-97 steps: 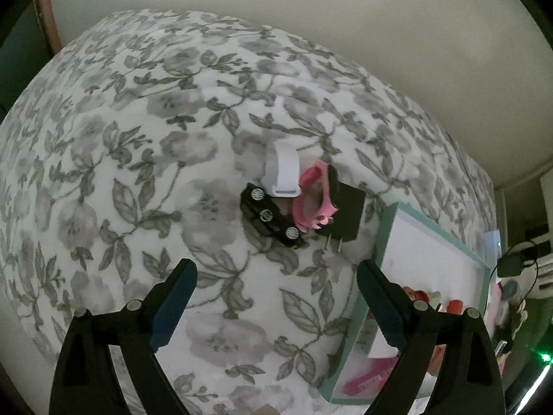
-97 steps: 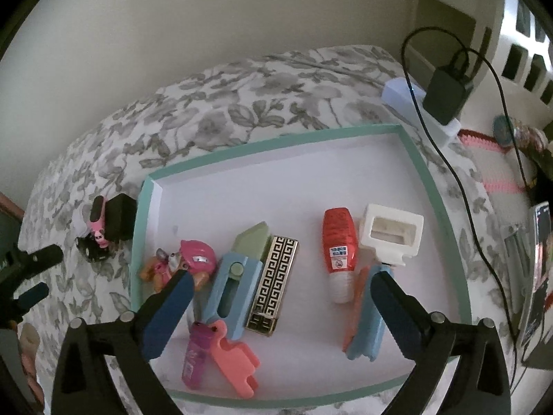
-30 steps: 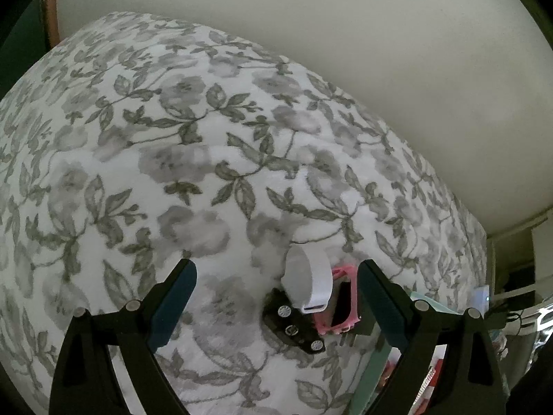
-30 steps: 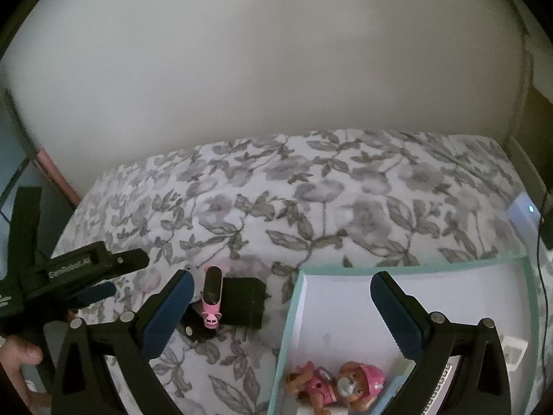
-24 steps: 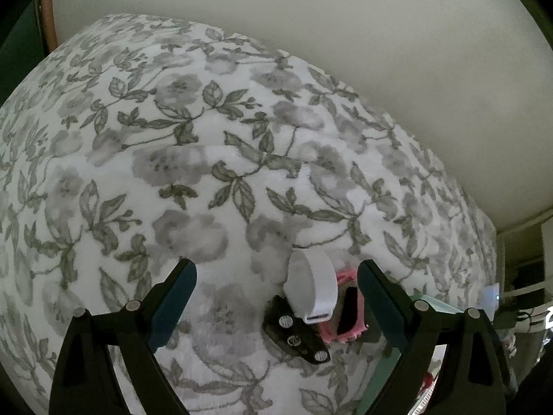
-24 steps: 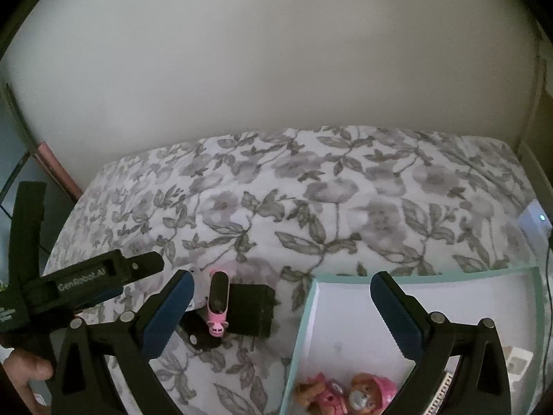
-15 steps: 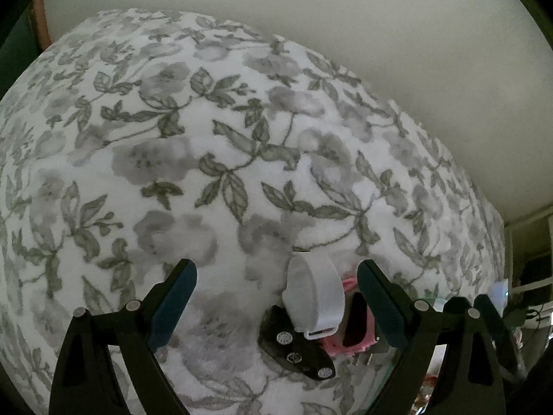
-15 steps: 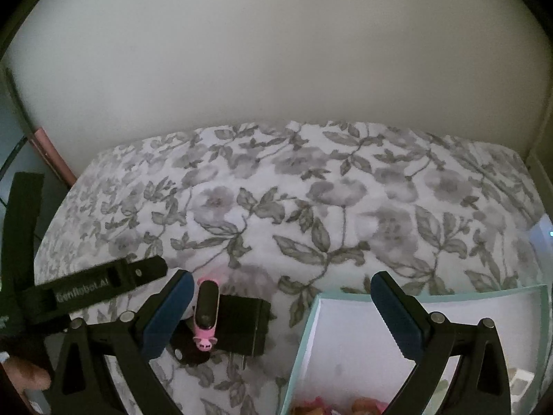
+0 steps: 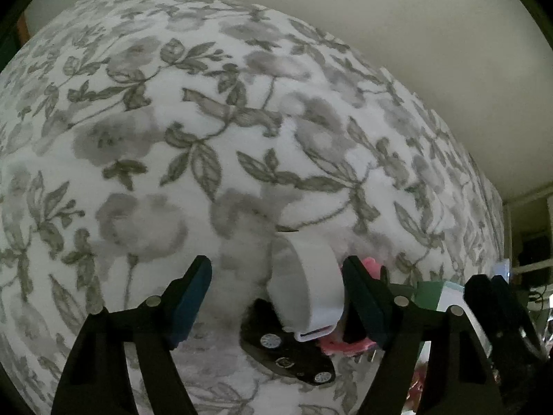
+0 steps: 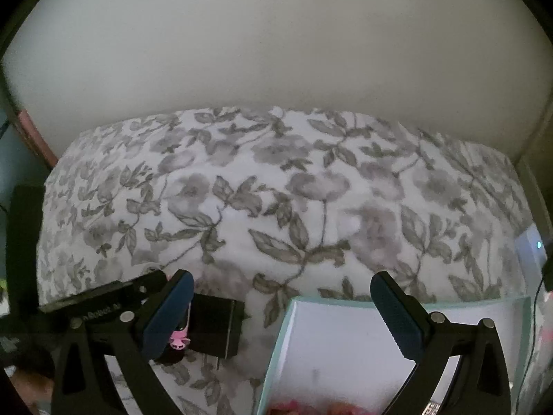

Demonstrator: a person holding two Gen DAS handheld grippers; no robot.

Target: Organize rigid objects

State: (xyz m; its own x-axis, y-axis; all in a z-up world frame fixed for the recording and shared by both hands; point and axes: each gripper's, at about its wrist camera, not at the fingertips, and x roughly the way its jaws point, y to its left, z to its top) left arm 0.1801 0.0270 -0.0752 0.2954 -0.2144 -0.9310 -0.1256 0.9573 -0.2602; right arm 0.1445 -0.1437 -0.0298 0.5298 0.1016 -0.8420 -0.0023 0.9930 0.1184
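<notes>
Grey-and-white floral bedspread (image 9: 145,145) covers the whole surface, with a plain pale wall (image 10: 276,52) at the far side.

Left gripper (image 9: 276,302): points steeply down over a small cluster of objects. Jaws closing; blue pads (image 9: 188,299) not yet pressing anything. Between them stands a white rounded plastic loop-shaped piece (image 9: 306,287), its right side just beside the right pad; contact cannot be told. Under it lies a flat black piece with small round silver discs (image 9: 287,354). A pink plastic toy (image 9: 345,344) shows to the right, mostly hidden behind the right finger.

Right gripper (image 10: 281,314): jaws wide apart, nothing between them. It hangs over the near left corner of a shallow teal-rimmed white tray (image 10: 276,342), which sits to the right of the cluster. Pinkish items at the tray's near edge are too blurred to name.

Right wrist view also shows a black plug-in adapter block (image 10: 216,325) on the bedspread, left of the tray and apart from it, with the pink toy just beside its left side.
</notes>
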